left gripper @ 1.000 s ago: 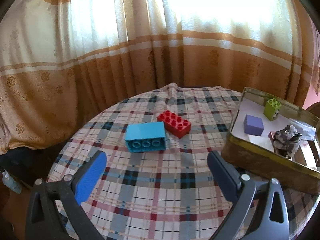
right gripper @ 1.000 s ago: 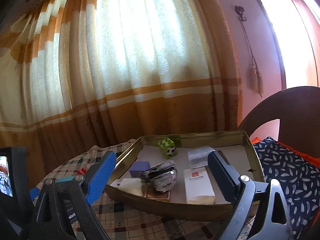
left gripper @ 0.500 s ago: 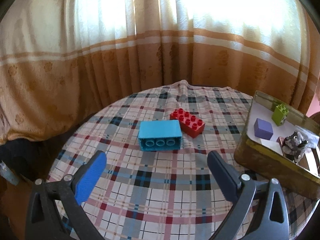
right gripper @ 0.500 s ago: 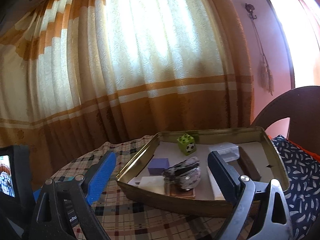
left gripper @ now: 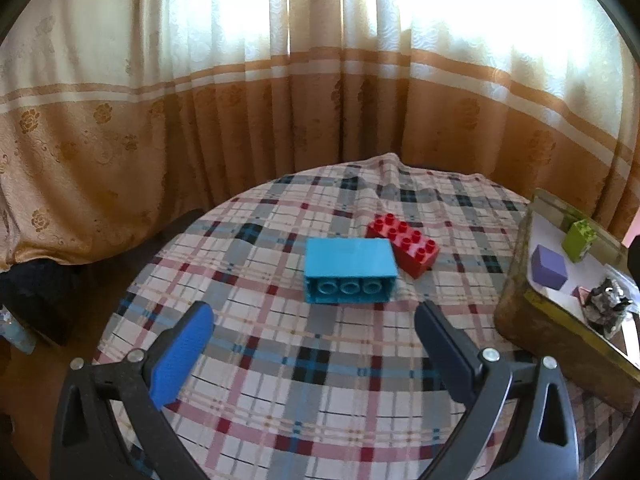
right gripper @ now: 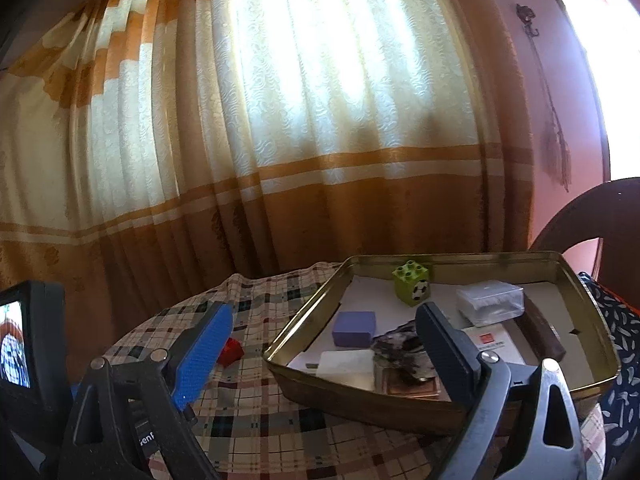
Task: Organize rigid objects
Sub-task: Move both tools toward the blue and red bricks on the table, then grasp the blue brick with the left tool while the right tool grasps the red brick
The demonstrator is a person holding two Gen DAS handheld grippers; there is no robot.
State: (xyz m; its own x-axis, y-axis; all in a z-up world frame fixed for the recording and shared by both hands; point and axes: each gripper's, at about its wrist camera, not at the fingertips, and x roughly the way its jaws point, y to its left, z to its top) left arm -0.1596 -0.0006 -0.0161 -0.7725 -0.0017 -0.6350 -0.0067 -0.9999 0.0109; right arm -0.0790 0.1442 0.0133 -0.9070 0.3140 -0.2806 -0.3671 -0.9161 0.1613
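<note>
tablecloth: plaid | brick: cyan | brick two: red | cube: purple

sunlit cream and orange curtains hang behind a round table in plaid cloth; pink wall at right; dark wooden chair back beside it

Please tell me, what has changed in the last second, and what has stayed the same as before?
The left gripper swung left, bringing the blue brick between its open fingers. The right gripper also shifted, so the tin tray sits further right in its view. Nothing was gripped or released. Both bricks, including the red brick, stayed on the tablecloth.
</note>
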